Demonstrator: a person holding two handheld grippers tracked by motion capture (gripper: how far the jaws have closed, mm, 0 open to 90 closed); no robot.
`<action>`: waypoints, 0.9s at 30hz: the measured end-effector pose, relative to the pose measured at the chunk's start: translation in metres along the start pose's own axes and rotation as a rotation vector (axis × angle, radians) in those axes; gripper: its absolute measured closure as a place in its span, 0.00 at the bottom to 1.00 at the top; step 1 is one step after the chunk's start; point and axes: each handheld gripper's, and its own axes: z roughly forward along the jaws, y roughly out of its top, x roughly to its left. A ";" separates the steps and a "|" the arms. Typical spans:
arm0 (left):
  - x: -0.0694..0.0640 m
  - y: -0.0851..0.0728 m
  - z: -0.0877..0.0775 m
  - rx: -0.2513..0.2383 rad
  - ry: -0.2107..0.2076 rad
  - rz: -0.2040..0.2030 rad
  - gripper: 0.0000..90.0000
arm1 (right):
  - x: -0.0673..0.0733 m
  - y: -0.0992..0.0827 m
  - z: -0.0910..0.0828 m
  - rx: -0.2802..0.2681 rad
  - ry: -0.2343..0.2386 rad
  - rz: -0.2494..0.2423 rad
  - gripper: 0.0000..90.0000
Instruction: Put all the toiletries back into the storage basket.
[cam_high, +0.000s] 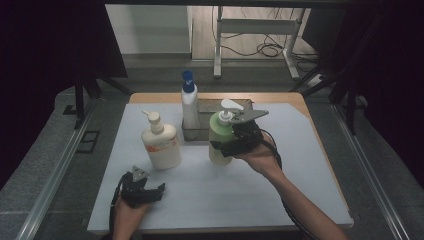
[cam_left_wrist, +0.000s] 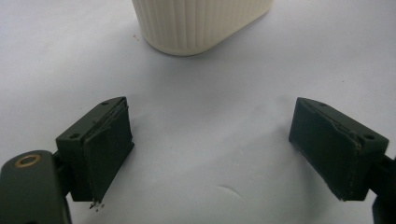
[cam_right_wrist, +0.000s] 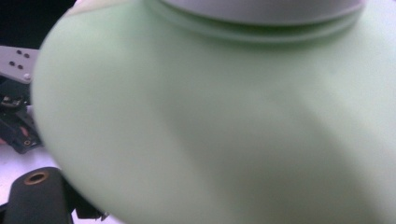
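My right gripper clamps the green pump bottle mid-body, beside the metal tray. It looks smooth, rigid, probably heavy; grip the body, not the pump. Left gripper jaws wide, empty.

The high view looked forward and down from above the person's side onto the whole tabletop. The left gripper view sat low, facing the cream pump bottle base. The right gripper view pressed against the green pump bottle.
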 end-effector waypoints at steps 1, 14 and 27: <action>0.000 0.000 0.000 0.000 0.000 0.000 0.14 | -0.001 0.001 0.000 0.002 -0.002 -0.001 0.13; 0.000 0.000 0.000 0.002 0.000 0.001 0.14 | -0.010 0.017 0.009 0.008 -0.033 0.015 0.13; 0.000 0.000 0.000 0.001 -0.001 0.001 0.14 | -0.025 0.029 0.014 0.005 -0.082 0.037 0.13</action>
